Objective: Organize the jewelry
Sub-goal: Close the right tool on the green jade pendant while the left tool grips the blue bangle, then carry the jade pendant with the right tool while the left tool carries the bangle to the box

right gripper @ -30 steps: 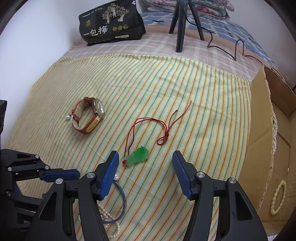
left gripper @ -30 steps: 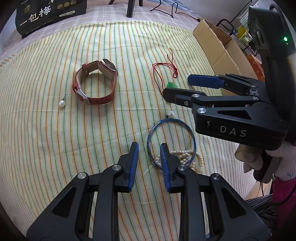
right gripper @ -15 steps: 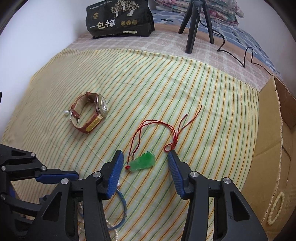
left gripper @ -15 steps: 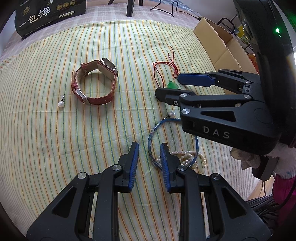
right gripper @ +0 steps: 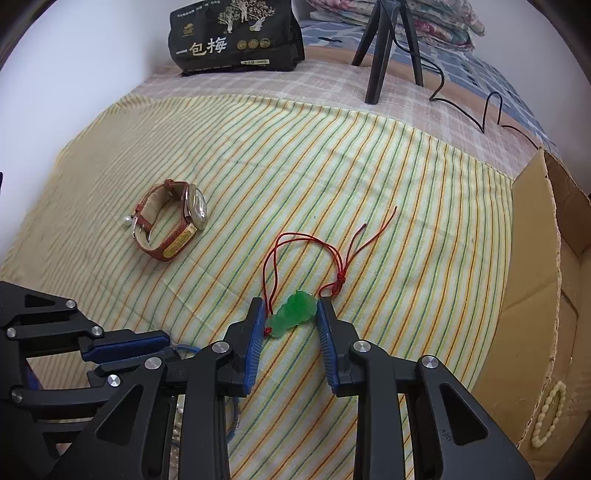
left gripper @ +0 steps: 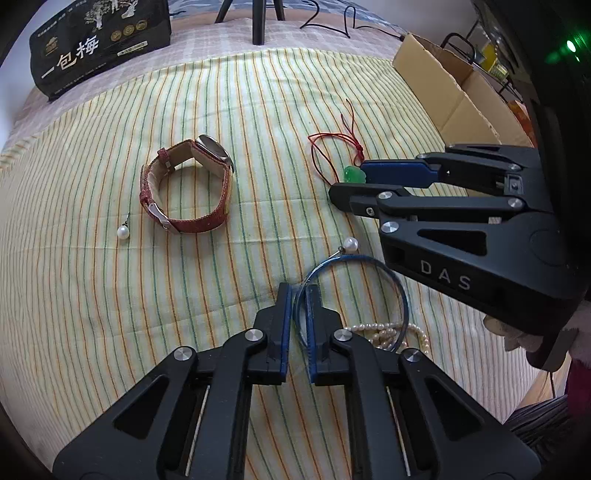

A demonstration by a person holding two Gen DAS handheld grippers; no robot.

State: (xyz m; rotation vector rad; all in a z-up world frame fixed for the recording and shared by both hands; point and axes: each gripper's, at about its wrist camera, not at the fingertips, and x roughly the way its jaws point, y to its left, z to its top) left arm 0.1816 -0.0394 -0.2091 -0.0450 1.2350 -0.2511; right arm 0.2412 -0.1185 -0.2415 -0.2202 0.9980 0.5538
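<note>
Blue-padded left gripper (left gripper: 298,295) jaws clenched on the blue wire hoop (left gripper: 369,260), on the striped cloth (left gripper: 258,110); right gripper (right gripper: 290,314) jaws just closing, touching the green pendant (right gripper: 293,312); red watch (left gripper: 184,184) apart

A home bedroom: a bed (right gripper: 332,155) spread with a striped cloth (right gripper: 369,192), folded floral bedding (right gripper: 436,18) stacked at the far end, a cardboard box (right gripper: 535,266) alongside, a black snack bag (right gripper: 236,37) against the white wall
</note>
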